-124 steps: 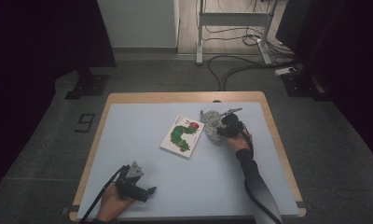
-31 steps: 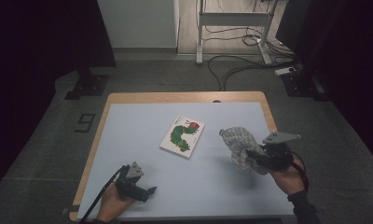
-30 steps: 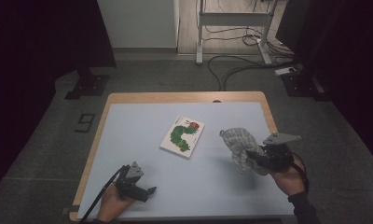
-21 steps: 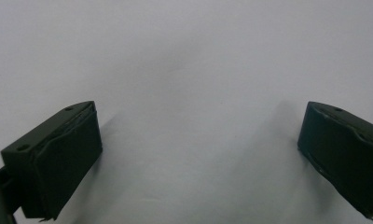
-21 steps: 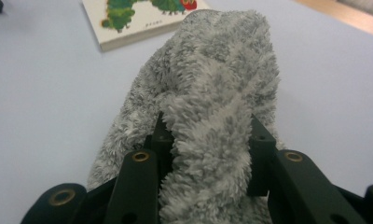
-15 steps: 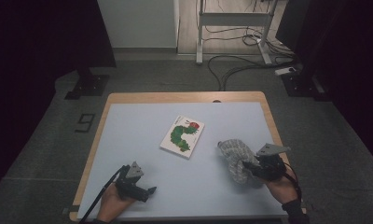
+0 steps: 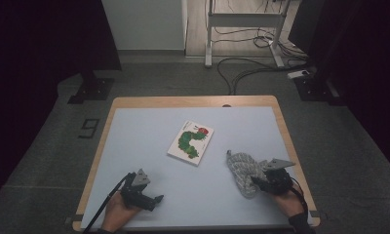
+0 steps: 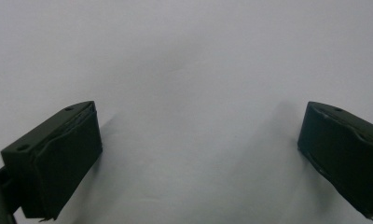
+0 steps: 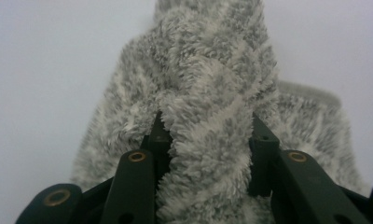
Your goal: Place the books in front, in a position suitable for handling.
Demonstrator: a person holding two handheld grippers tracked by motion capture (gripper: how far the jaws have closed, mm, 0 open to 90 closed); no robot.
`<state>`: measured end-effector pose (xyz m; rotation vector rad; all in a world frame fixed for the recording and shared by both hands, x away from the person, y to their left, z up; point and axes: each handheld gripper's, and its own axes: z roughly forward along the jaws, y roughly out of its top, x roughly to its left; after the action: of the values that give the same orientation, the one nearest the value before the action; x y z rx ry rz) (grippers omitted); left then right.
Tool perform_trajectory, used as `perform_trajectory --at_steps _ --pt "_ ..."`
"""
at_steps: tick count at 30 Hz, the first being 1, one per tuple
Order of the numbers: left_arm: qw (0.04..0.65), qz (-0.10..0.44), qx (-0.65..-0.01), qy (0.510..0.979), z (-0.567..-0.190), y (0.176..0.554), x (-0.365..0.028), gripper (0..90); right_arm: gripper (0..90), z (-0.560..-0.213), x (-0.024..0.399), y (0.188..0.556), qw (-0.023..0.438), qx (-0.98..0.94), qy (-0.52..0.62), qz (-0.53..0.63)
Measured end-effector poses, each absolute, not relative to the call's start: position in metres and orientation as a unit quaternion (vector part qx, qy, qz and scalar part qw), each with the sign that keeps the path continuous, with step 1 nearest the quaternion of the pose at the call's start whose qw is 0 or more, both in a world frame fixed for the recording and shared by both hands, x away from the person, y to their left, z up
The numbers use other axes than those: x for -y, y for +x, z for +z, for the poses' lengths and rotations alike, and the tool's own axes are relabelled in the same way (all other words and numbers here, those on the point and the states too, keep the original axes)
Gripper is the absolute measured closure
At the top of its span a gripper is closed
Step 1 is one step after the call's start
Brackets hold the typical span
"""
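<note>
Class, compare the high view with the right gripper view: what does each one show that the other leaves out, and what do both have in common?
High view alone: the picture book with a green caterpillar, the left gripper with open jaws, the table's wooden rim and the floor cables.

Right gripper view alone: close detail of the fluffy grey sock's pile, bunched between the black jaws.

Both: the fluffy grey sock, the right gripper closed on it, and the pale tabletop.
</note>
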<state>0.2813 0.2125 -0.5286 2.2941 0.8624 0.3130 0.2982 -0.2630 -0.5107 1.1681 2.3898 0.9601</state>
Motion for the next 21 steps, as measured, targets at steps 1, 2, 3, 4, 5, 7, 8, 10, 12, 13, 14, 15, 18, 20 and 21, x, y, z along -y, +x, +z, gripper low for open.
perform_trajectory --at_steps 1,2,3,4,5,7,8,10,12,13,14,15,18,20,21 --pt "0.329 0.12 -0.33 0.877 -0.529 0.281 -0.213 0.0 58.7 -0.513 0.263 0.297 0.157 -0.834 0.408 0.337" --pt "0.329 0.12 -0.33 0.877 -0.529 0.281 -0.213 0.0 58.0 -0.514 0.263 0.297 0.157 -0.833 0.407 0.34" --pt "0.329 0.12 -0.33 0.877 -0.529 0.281 -0.212 0.0 56.6 -0.514 0.264 0.297 0.158 -0.832 0.407 0.341" --pt "0.329 0.12 -0.33 0.877 -0.529 0.281 -0.213 0.0 54.1 -0.514 0.264 0.297 0.158 -0.832 0.408 0.341" --pt "0.329 0.119 -0.33 0.877 -0.529 0.281 -0.213 0.0 50.7 -0.514 0.264 0.297 0.16 -0.832 0.408 0.342" --pt "0.329 0.119 -0.33 0.877 -0.529 0.281 -0.212 0.0 42.7 -0.514 0.264 0.298 0.157 -0.832 0.406 0.343" --pt "0.329 0.12 -0.33 0.877 -0.529 0.281 -0.212 0.0 37.9 -0.514 0.265 0.298 0.156 -0.832 0.407 0.344" --pt "0.329 0.119 -0.33 0.877 -0.529 0.281 -0.213 0.0 28.6 -0.512 0.265 0.299 0.153 -0.829 0.41 0.348" --pt "0.329 0.119 -0.33 0.877 -0.529 0.281 -0.213 0.0 19.3 -0.51 0.265 0.299 0.152 -0.83 0.408 0.348" --pt "0.329 0.119 -0.33 0.877 -0.529 0.281 -0.213 0.0 15.4 -0.508 0.265 0.298 0.151 -0.83 0.409 0.348" --pt "0.329 0.119 -0.33 0.877 -0.529 0.281 -0.213 0.0 12.1 -0.506 0.265 0.298 0.148 -0.829 0.41 0.35" --pt "0.329 0.119 -0.33 0.877 -0.529 0.281 -0.213 0.0 12.2 -0.504 0.265 0.298 0.144 -0.828 0.411 0.354" --pt "0.329 0.119 -0.33 0.877 -0.528 0.281 -0.213 0.0 5.9 -0.496 0.266 0.298 0.151 -0.825 0.411 0.356" --pt "0.329 0.119 -0.33 0.877 -0.528 0.281 -0.213 0.0 0.0 -0.49 0.266 0.298 0.165 -0.824 0.411 0.355" --pt "0.329 0.119 -0.33 0.877 -0.528 0.281 -0.213 0.0 0.0 -0.488 0.266 0.298 0.173 -0.823 0.411 0.353"
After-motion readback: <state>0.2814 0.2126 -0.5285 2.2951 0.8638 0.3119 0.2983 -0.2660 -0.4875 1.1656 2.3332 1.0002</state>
